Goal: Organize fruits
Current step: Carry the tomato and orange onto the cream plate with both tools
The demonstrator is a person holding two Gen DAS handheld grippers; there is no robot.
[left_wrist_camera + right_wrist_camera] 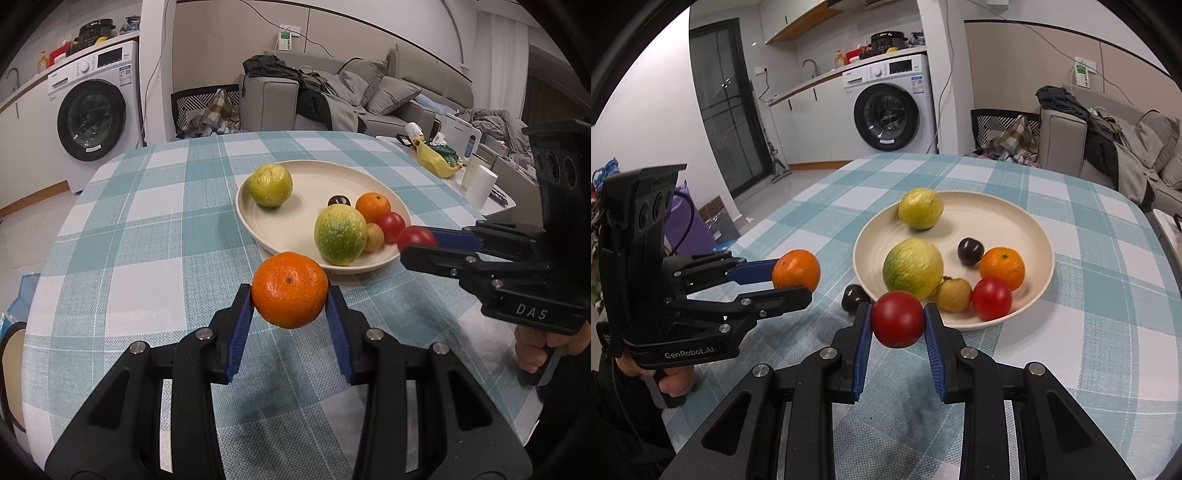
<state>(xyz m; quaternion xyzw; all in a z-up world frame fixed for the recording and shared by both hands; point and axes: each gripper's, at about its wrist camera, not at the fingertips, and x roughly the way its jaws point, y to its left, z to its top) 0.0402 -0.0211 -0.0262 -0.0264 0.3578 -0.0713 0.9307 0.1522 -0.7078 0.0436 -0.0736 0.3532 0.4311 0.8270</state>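
Observation:
My left gripper point(290, 295) is shut on an orange mandarin point(290, 290) and holds it above the checked cloth, just short of the cream plate point(295, 225). It also shows in the right wrist view point(798, 282). My right gripper point(897, 319) is shut on a red tomato point(897, 319) at the plate's near rim point(1027, 306). The plate holds two yellow-green citrus fruits point(912, 267) point(921, 208), a mandarin point(1001, 267), a tomato point(991, 298), a small tan fruit point(953, 294) and a dark plum point(969, 251). Another dark plum point(853, 297) lies on the cloth beside the plate.
The round table point(147, 236) has a teal checked cloth. A side table at the right carries a yellow bag point(436, 158) and white cups point(480, 184). A washing machine point(92, 114) and a sofa point(351, 99) stand behind.

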